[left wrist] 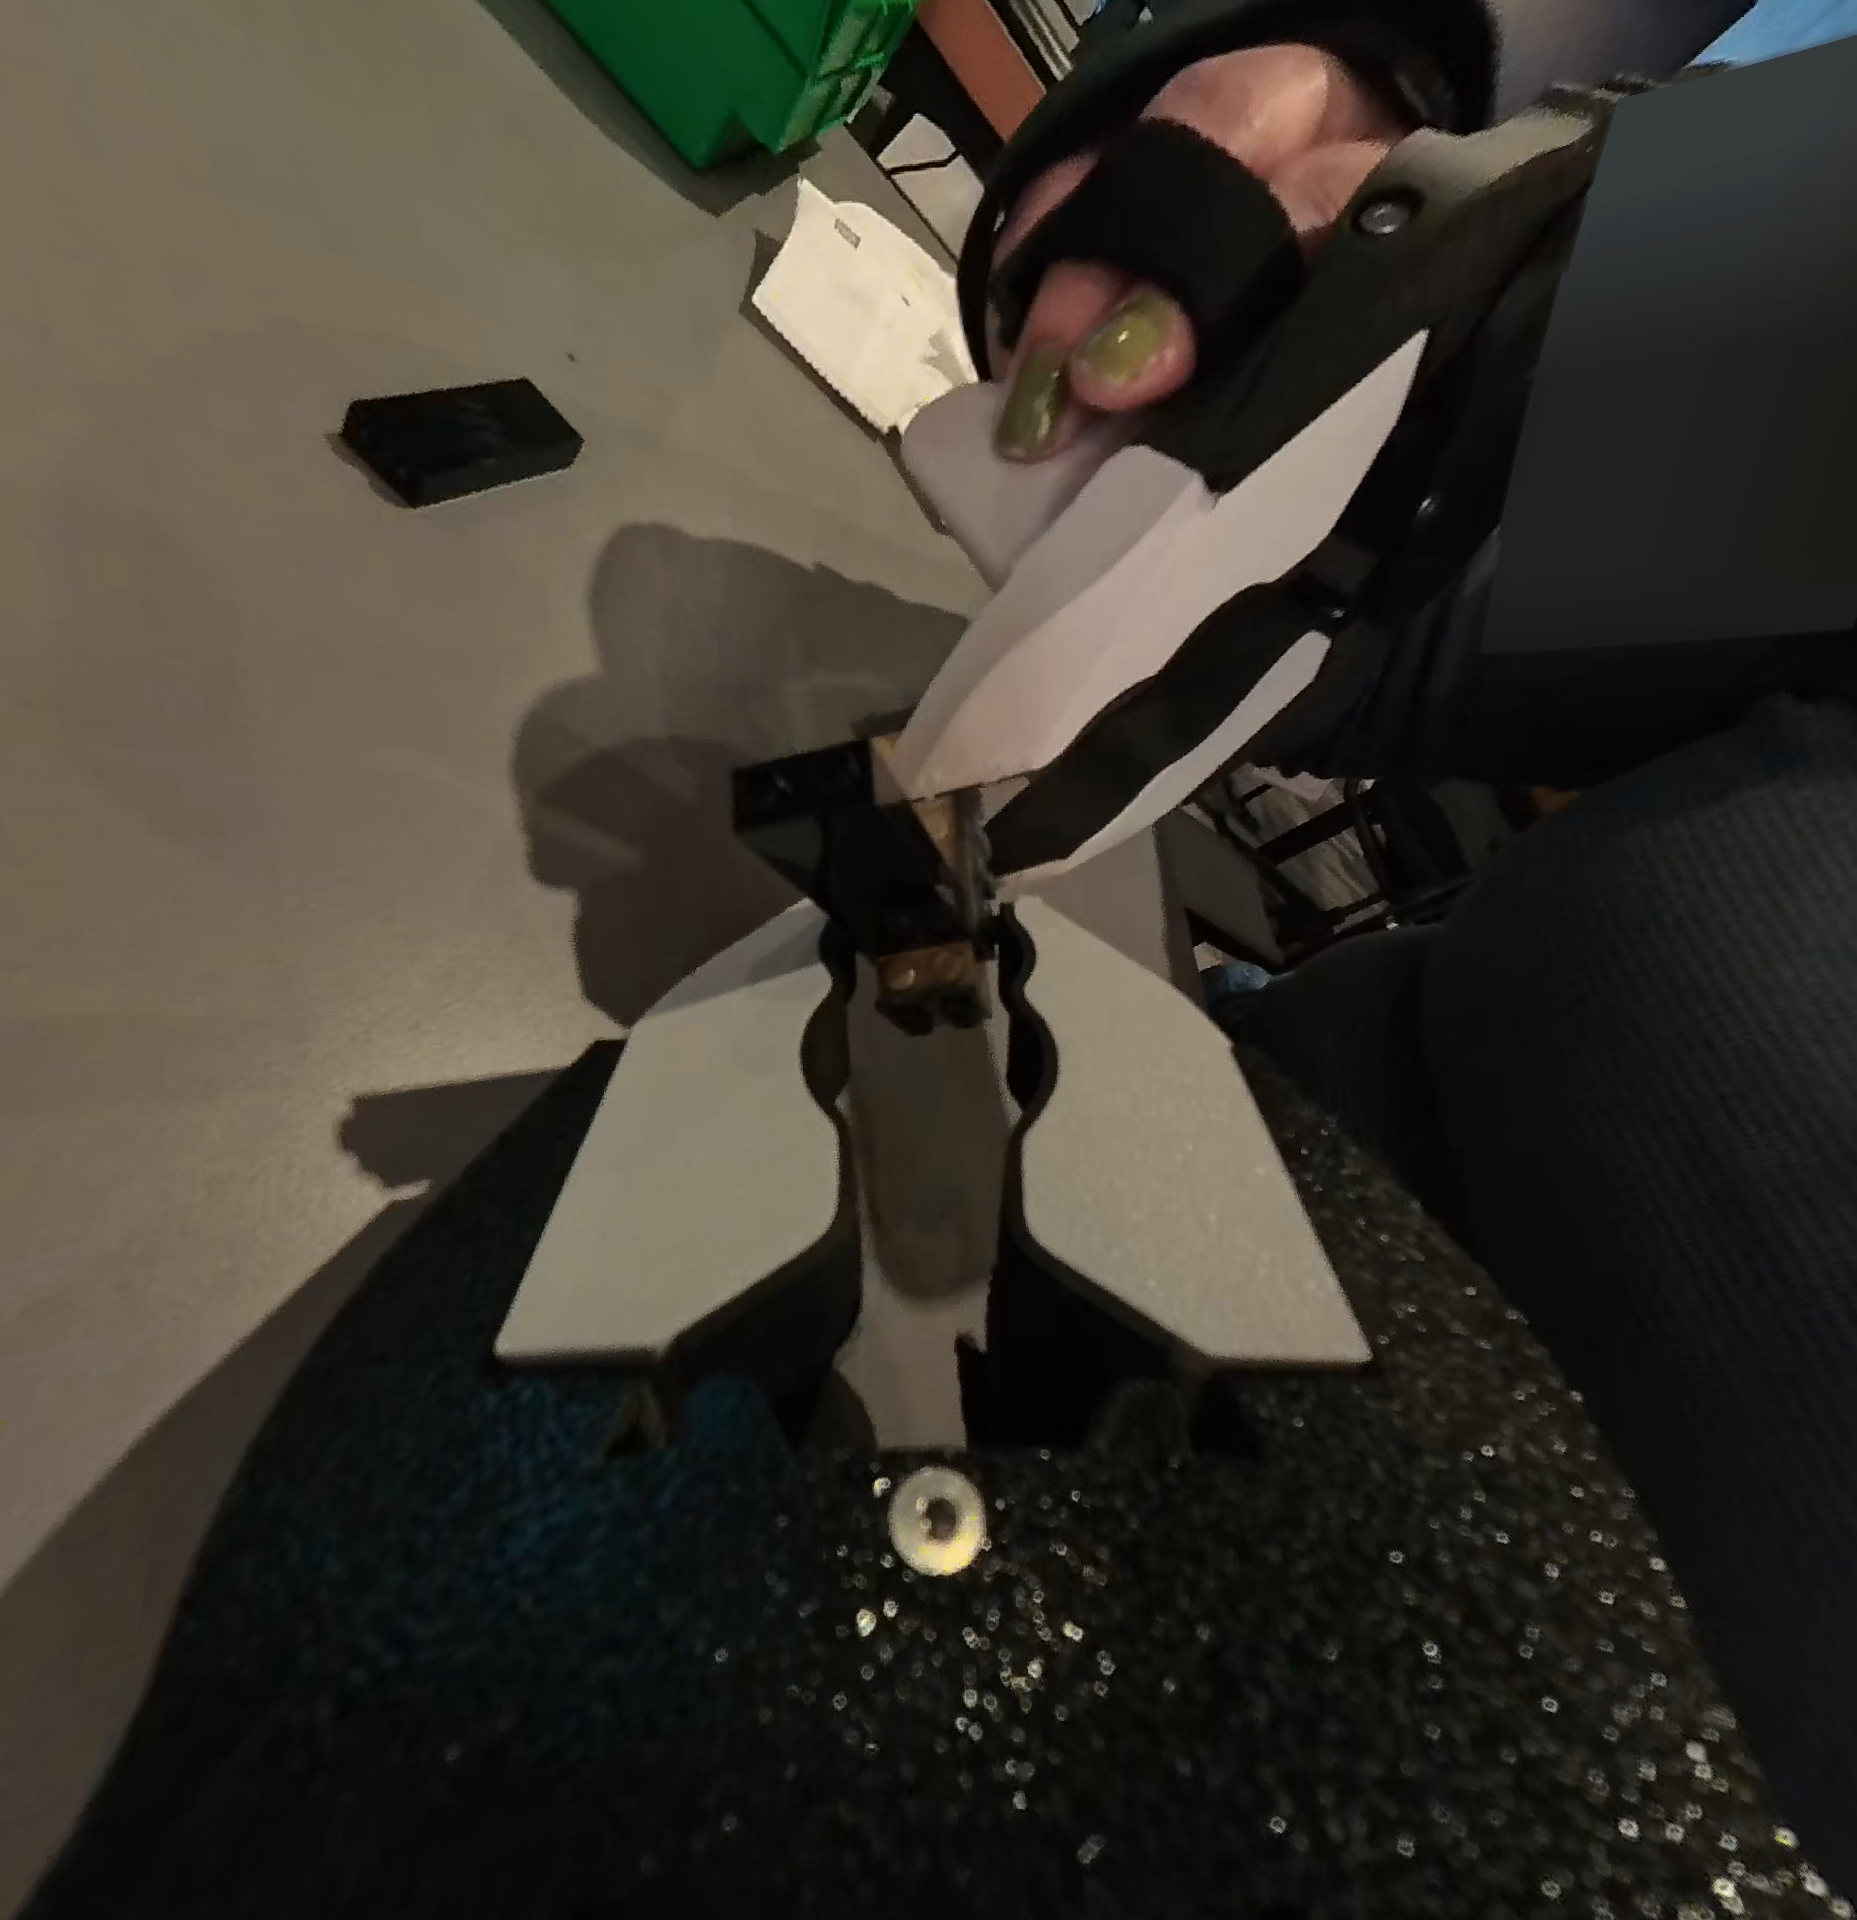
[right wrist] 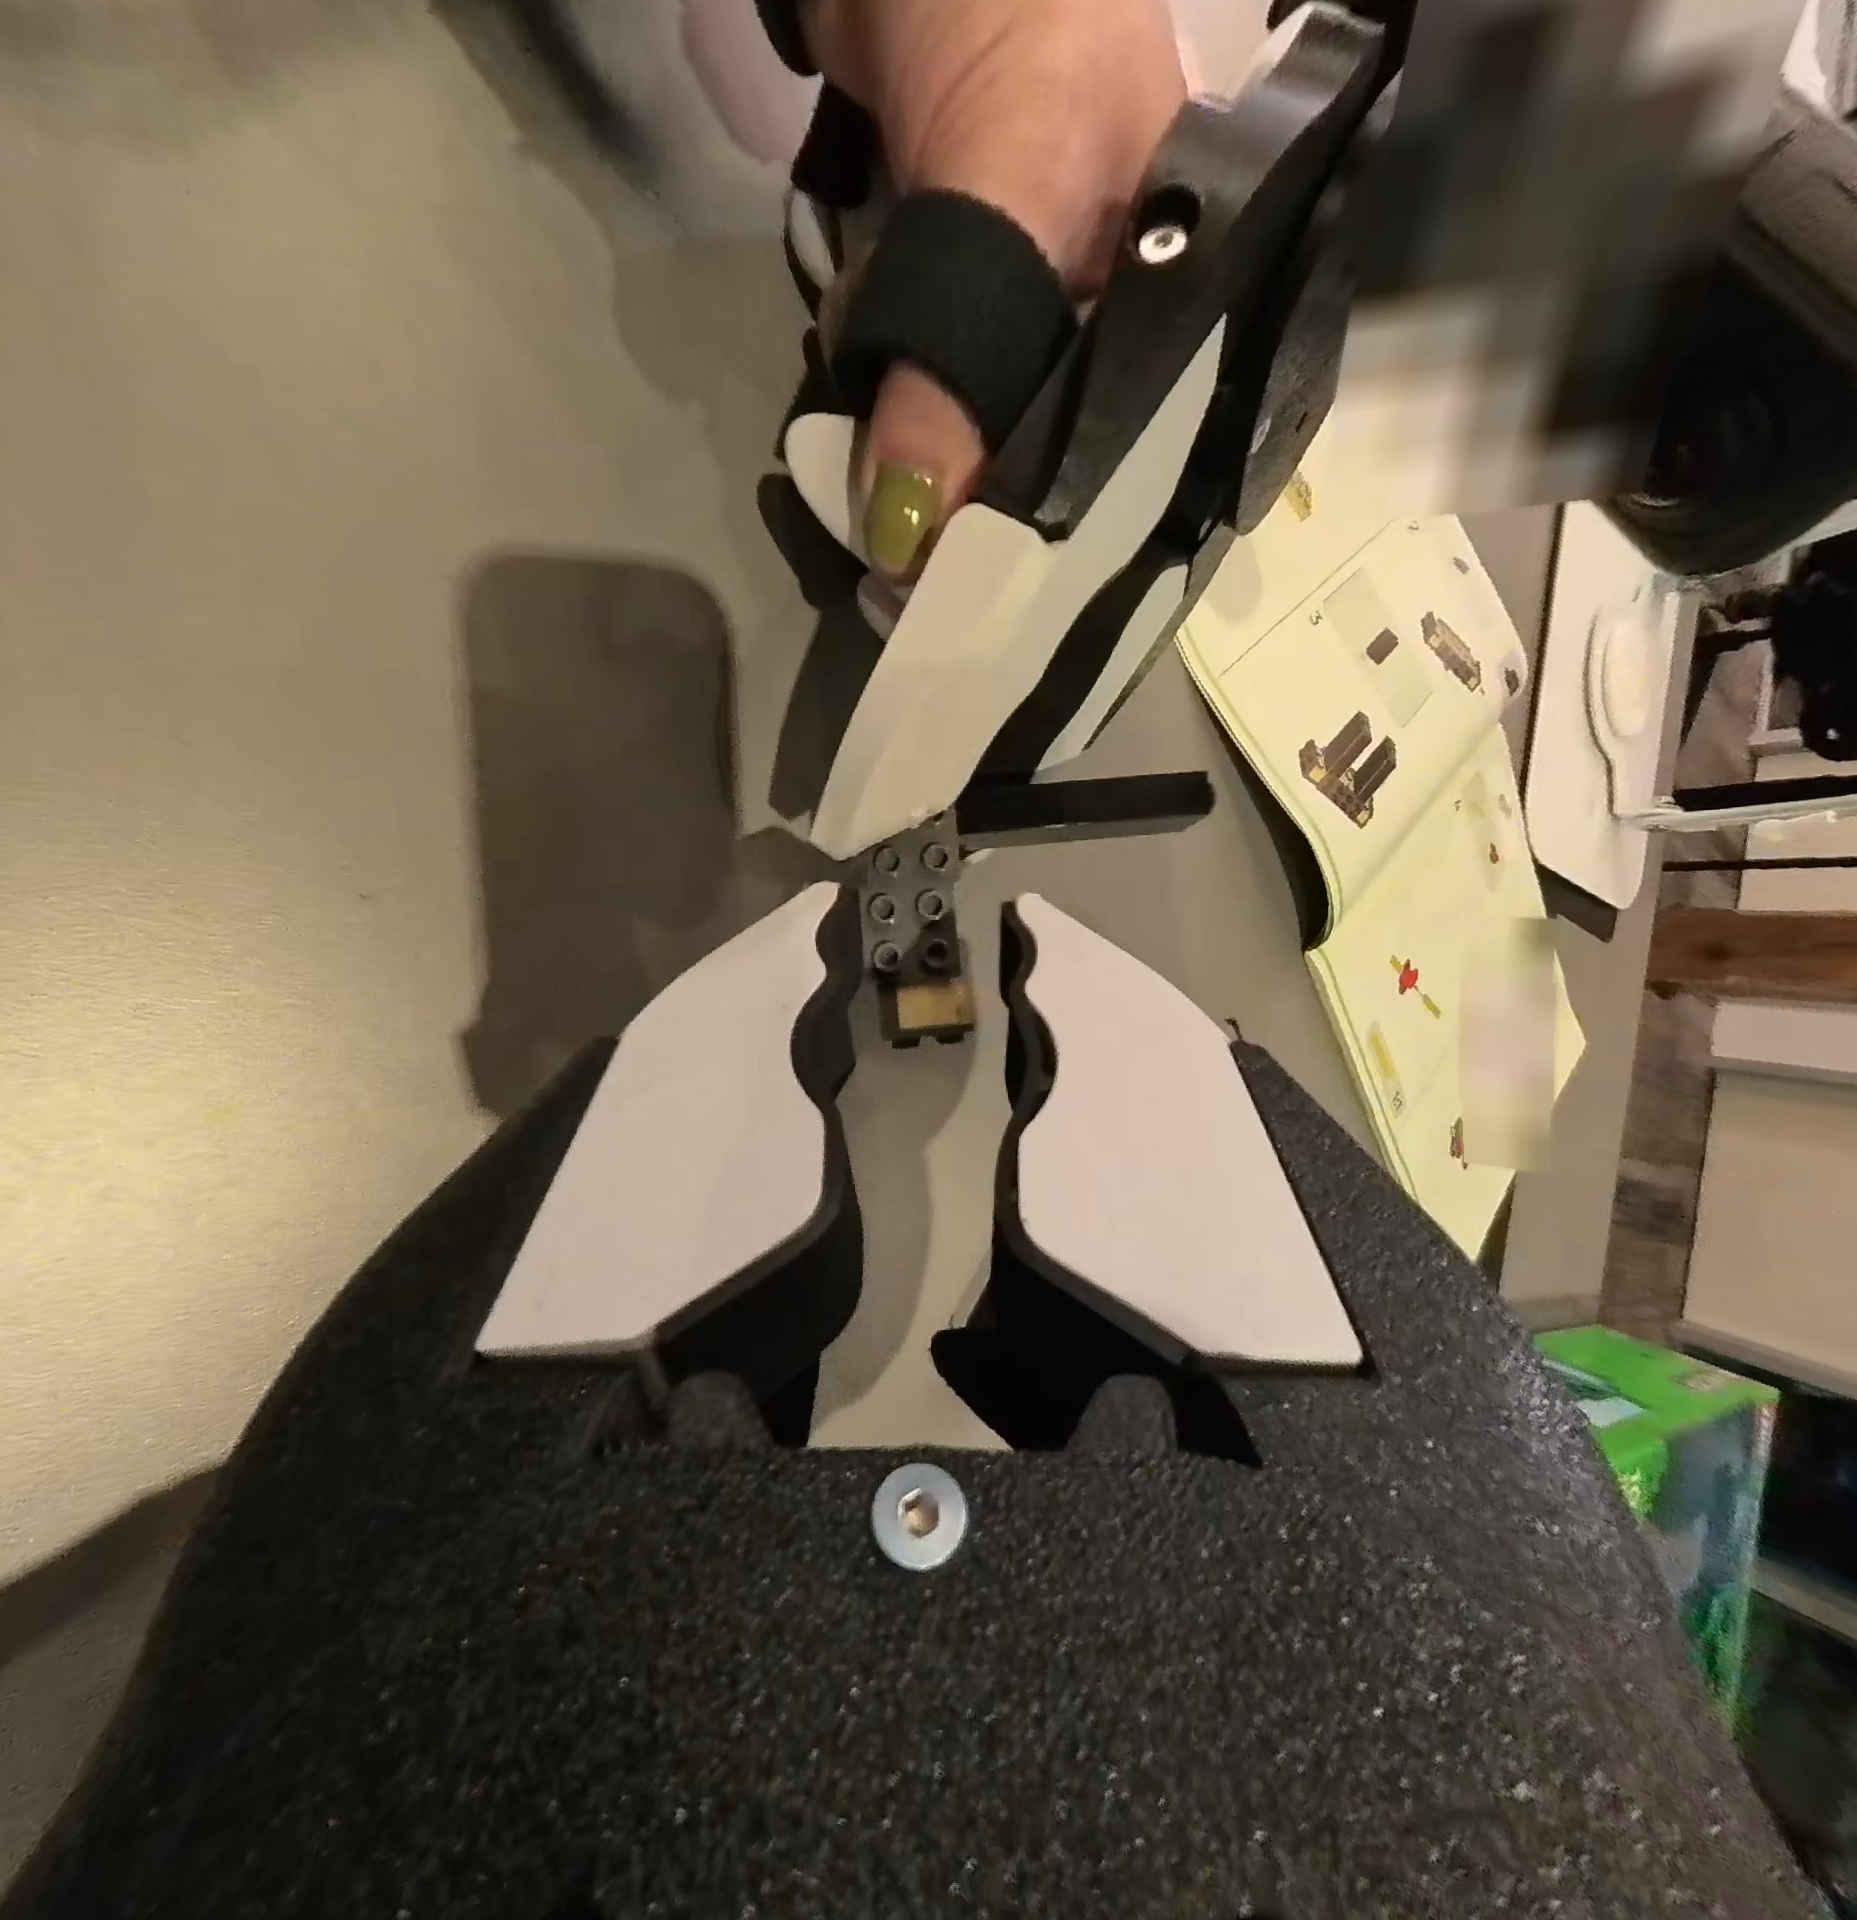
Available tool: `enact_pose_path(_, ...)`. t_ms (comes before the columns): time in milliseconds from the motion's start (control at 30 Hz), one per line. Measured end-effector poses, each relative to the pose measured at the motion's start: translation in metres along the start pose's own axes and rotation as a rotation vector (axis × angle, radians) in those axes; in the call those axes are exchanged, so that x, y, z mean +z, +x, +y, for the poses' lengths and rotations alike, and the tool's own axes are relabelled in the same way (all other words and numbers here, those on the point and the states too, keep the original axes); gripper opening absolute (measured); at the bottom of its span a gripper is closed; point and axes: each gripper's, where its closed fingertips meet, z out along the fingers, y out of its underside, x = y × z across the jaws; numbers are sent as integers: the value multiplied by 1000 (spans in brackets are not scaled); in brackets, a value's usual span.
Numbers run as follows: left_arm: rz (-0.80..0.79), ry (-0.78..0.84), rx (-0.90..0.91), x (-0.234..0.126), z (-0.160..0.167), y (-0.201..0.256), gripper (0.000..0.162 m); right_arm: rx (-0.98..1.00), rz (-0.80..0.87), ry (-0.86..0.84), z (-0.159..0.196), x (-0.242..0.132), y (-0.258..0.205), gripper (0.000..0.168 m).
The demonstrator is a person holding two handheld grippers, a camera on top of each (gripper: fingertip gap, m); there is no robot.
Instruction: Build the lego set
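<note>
A small lego assembly (left wrist: 908, 873) of black and dark grey bricks with a tan piece is held above the grey table (left wrist: 228, 727). My left gripper (left wrist: 924, 930) is shut on its near end. My right gripper (left wrist: 950, 821) comes in from the upper right and pinches its far end. In the right wrist view the studded assembly (right wrist: 908, 904) sits between my right gripper's (right wrist: 924, 894) pads, tight to the left pad, with a thin gap at the right. The left gripper (right wrist: 856, 842) meets it from above. A long black plate (right wrist: 1080, 805) sticks out sideways.
A black flat block (left wrist: 462, 442) lies on the table at the far left. Behind are a white paper bag (left wrist: 862, 312) and a green box (left wrist: 737, 73). An open instruction booklet (right wrist: 1423, 831) lies near the table edge. The person's dark-clothed lap (left wrist: 1630, 1091) is close by. The grippers are tip to tip, or close to it. Both grippers' tips are roughly 12 cm from the black flat block (left wrist: 462, 442).
</note>
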Motion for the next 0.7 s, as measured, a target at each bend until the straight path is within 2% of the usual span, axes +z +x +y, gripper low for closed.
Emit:
enact_pose_path(33, 3, 1, -5, 0, 0, 0, 26, 0, -2, -1, 0, 0, 0, 25)
enact_pose_path(367, 2, -11, -7, 1, 1, 0, 26, 40, -88, -68, 3, -2, -5, 21)
enact_pose_path(700, -22, -38, 37, 4, 5, 1, 26, 165, -224, -119, 4, -3, -13, 19)
